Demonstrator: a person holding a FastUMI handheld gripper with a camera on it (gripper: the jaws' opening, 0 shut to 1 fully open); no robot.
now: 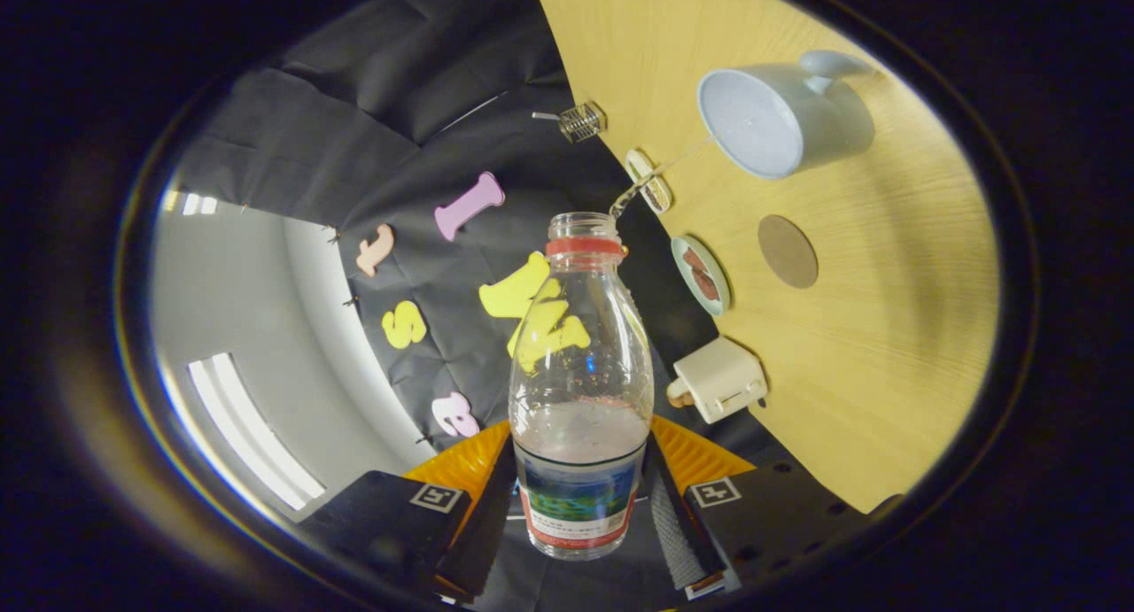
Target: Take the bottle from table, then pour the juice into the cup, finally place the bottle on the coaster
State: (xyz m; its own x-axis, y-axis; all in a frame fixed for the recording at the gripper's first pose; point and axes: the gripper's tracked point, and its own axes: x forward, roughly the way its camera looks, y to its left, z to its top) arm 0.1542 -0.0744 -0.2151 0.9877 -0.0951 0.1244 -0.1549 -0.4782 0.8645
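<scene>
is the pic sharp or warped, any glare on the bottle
Gripper view: strong fisheye warp, the table edge bows and the scene sits rolled sideways; the bottle, clamped between the claw fingers, is sharp, with small highlights and the wall showing through its clear upper part; the cup is slightly soft, casting a soft shadow.

The gripper [580, 506] is rolled hard over to one side, so that the desk [850, 346] stands nearly on end beside it. Its jaws are closed in on the lower body of a clear bottle [580, 391], one finger [483, 523] pressing each flank at the level of the label. The bottle sits square between them, its open neck pointing forward, away from the camera. Each finger's block carries a square marker tag.
</scene>
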